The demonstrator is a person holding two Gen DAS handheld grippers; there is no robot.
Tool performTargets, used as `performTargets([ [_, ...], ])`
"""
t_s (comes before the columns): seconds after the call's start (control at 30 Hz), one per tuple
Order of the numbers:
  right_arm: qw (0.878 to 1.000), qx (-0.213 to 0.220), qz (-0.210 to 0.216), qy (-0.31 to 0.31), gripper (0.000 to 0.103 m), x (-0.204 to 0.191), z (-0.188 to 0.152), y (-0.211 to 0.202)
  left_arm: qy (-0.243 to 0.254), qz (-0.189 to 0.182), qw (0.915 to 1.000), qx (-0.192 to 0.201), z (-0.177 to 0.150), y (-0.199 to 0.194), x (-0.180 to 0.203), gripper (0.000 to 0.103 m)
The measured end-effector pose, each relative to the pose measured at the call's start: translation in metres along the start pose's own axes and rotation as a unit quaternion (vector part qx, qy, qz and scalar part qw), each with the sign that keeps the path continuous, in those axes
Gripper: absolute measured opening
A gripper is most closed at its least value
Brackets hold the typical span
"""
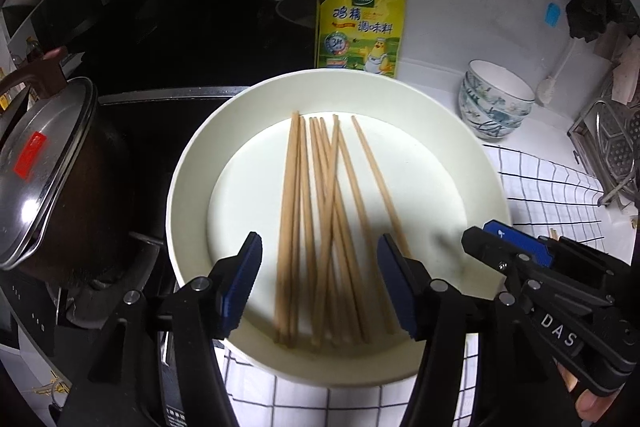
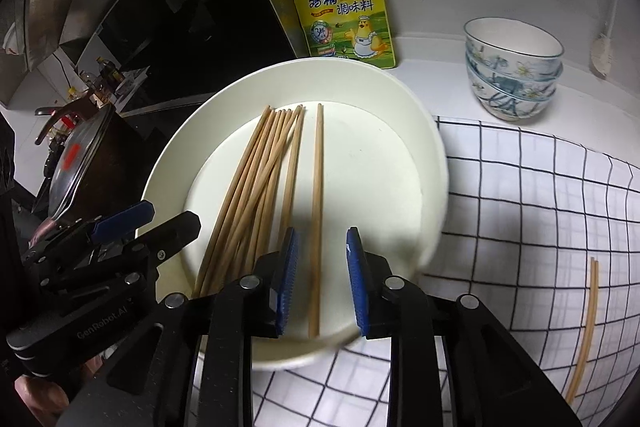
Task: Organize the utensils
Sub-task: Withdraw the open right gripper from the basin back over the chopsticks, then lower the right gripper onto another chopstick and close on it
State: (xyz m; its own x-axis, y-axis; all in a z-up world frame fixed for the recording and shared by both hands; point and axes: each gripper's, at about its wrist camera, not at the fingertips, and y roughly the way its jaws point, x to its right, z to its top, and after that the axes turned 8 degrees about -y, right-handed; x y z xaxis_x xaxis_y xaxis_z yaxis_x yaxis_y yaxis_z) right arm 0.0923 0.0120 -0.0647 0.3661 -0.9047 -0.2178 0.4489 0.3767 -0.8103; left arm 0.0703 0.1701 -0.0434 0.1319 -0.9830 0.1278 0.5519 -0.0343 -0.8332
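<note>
Several wooden chopsticks (image 1: 320, 187) lie loose on a white plate (image 1: 180, 187). My left gripper (image 1: 322, 283) hovers over their near ends, open wide, its blue pads clear of the sticks. In the right wrist view most chopsticks (image 2: 256, 183) fan out across the left of the plate (image 2: 436, 155), and a single chopstick (image 2: 318, 167) lies apart. My right gripper (image 2: 322, 279) stands partly open astride that stick's near end without pinching it. Each gripper shows in the other's view: the right gripper (image 1: 480, 233) and the left gripper (image 2: 172, 213). A further pair of chopsticks (image 2: 586, 327) lies on the checked cloth.
A yellow seasoning pouch (image 1: 360, 27) leans on the wall behind the plate. Stacked patterned bowls (image 2: 514, 67) stand at the back right. A dark pot with a metal lid (image 1: 44, 167) sits on the black stove at left. The checked cloth (image 2: 540, 207) covers the counter; a metal rack (image 1: 612, 155) stands far right.
</note>
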Motion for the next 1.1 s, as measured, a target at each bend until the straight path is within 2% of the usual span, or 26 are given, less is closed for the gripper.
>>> performTargets([
  [0.07,1.0,0.001,0.001,0.002,0.024,0.004,-0.006,-0.007,-0.001,0.001,1.0,0.004,-0.003,-0.005,0.005,0.066],
  [0.2,1.0,0.002,0.001,0.005,0.025,0.012,-0.018,-0.021,0.001,0.0,1.0,0.007,-0.011,-0.016,0.018,0.068],
  [0.33,1.0,0.006,0.0,0.006,0.031,0.024,-0.029,-0.038,0.003,-0.002,0.9999,0.011,-0.019,-0.026,0.032,0.07],
  [0.43,1.0,0.008,-0.004,0.01,0.037,0.037,-0.042,-0.053,0.003,-0.007,0.9999,0.014,-0.025,-0.033,0.043,0.079],
  [0.53,1.0,0.008,-0.01,0.018,0.039,0.052,-0.055,-0.066,0.005,-0.017,0.9998,0.014,-0.032,-0.037,0.056,0.081],
  [0.67,0.999,0.005,-0.025,0.036,0.043,0.08,-0.074,-0.083,0.012,-0.025,0.9996,0.007,-0.043,-0.037,0.078,0.082],
  [0.73,0.998,0.004,-0.034,0.046,0.05,0.094,-0.084,-0.089,0.017,-0.032,0.9994,0.004,-0.049,-0.036,0.089,0.083],
  [1.1,0.991,-0.019,-0.096,0.093,0.052,0.172,-0.144,-0.108,0.062,-0.056,0.9961,-0.029,-0.087,-0.02,0.161,0.093],
])
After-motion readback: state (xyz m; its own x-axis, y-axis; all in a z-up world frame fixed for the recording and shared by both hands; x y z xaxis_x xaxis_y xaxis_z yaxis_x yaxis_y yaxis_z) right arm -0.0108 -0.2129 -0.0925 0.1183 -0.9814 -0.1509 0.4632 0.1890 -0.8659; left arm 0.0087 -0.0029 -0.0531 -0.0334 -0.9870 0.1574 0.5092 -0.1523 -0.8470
